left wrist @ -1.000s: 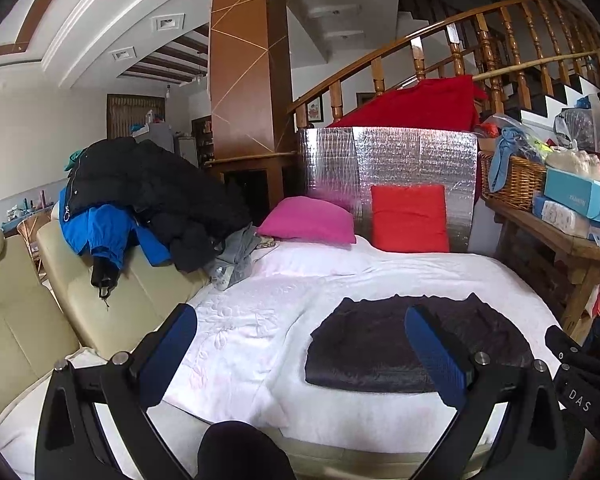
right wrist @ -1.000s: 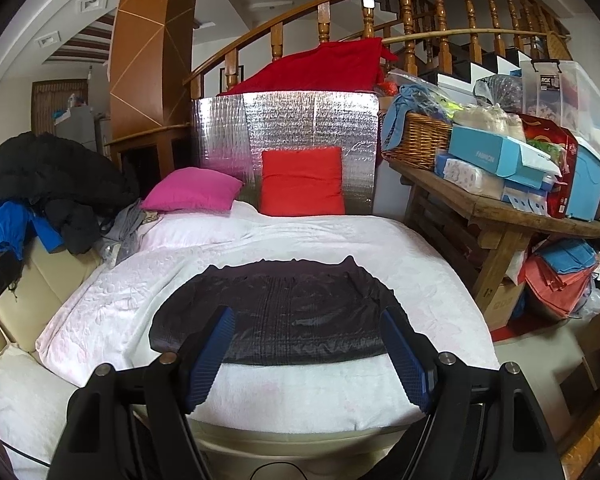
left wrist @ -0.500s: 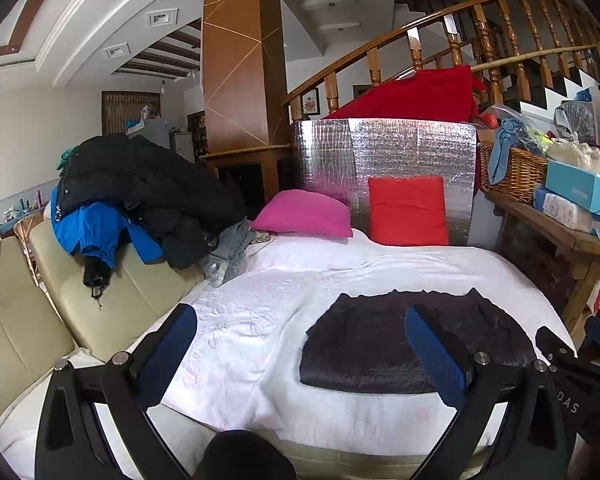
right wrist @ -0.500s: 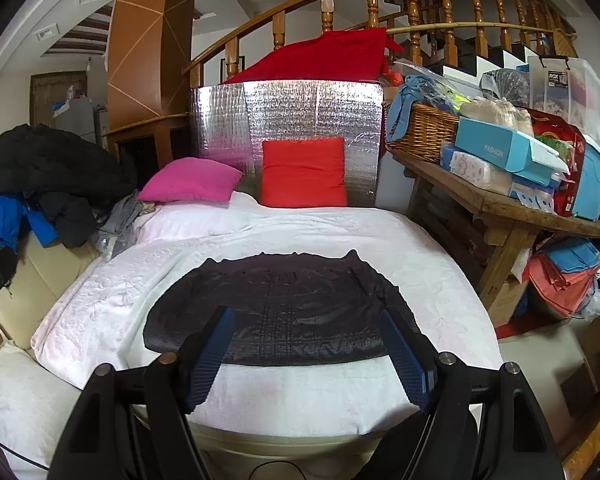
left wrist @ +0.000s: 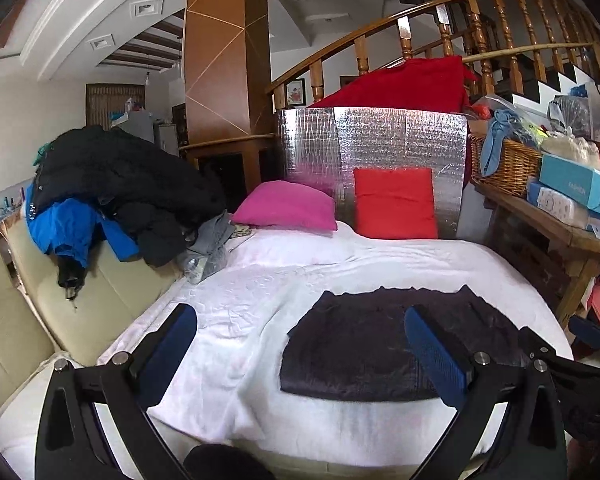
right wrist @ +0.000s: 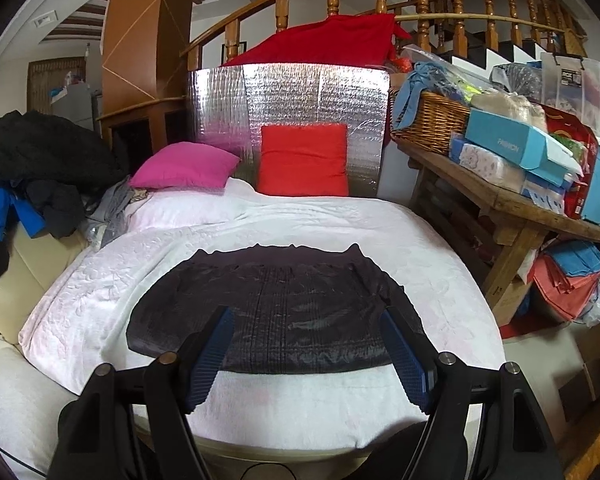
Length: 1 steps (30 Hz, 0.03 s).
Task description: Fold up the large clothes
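Observation:
A dark, shiny quilted garment (right wrist: 292, 304) lies flat on the white bedspread (right wrist: 300, 216), near the front edge; it also shows in the left wrist view (left wrist: 364, 344). My right gripper (right wrist: 308, 352) is open and empty, held above the garment's near hem. My left gripper (left wrist: 300, 344) is open and empty, held above the bedspread (left wrist: 236, 304) to the left of the garment. The right gripper's black body (left wrist: 572, 364) shows at the right edge of the left wrist view.
A cream sofa (left wrist: 72, 296) on the left carries a pile of black and blue clothes (left wrist: 112, 192). Pink pillow (right wrist: 184, 164) and red pillow (right wrist: 304, 160) lean at the head. A wooden table (right wrist: 512, 204) with boxes and a basket stands on the right.
Both grippers have moved forward and lower toward the bed. The garment looks larger and nearer. Both stay open and empty.

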Tool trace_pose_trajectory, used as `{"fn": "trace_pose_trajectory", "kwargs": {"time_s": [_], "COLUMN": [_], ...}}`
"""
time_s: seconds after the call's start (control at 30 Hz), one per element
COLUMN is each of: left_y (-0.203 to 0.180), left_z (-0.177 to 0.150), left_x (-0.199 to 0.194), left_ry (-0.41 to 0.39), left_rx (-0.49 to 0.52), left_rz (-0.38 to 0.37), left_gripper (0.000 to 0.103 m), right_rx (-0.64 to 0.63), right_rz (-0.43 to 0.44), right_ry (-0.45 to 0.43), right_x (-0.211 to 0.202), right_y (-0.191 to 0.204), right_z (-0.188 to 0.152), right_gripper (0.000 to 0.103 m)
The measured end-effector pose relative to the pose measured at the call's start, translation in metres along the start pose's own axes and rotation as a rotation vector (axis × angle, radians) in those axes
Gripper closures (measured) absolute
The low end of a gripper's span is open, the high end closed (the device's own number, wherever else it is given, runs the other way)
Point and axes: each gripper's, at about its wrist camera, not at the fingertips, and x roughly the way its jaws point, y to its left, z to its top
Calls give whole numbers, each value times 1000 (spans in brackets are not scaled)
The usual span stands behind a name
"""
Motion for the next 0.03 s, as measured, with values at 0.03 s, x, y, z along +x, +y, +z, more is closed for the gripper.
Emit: {"fn": "trace_pose_trajectory", "kwargs": {"time_s": [0.03], "left_y": [2], "left_z": [3], "left_x": [10], "left_ry": [5], "left_rx": [-10], "left_rz": [-8], "left_gripper": [0], "right_rx": [-1], "right_rz": [-1], "right_ry": [2], "right_x": [7], "right_y": [-1], "right_z": [3], "right_gripper": [25]}}
